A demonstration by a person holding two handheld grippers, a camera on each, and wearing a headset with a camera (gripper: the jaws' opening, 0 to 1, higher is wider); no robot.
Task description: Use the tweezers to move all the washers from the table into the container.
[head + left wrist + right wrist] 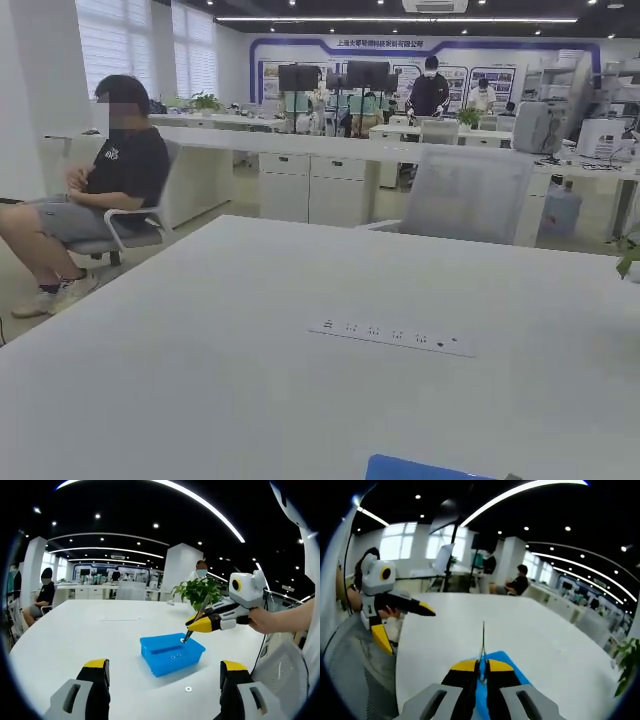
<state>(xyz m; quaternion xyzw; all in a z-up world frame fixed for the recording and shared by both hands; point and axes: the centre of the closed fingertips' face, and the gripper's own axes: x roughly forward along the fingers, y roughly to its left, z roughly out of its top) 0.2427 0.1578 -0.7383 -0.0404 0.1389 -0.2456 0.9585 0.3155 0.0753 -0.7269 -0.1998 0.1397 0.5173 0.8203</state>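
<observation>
White table (250, 350) carries everything, a long bare top with a strip of sockets (392, 337) set into its middle. On it, close to the near edge, sits the blue container (170, 669), a shallow open rectangular tray. The left gripper (164, 666) hangs low before the tray, its yellow-tipped jaws spread wide and holding nothing. The right gripper (196, 625) reaches in over the tray's far corner, jaws pinched together on the tweezers (188, 635). The tweezers' long axis stands steep. The top end leans back toward a potted plant (200, 587), and the tips point down into the tray's far corner, at a washer (182, 640). Whether they hold that washer I cannot tell. Two more washers (172, 656) lie flat on the tray floor. One loose washer (188, 689) rests on the table just in front of the tray.
</observation>
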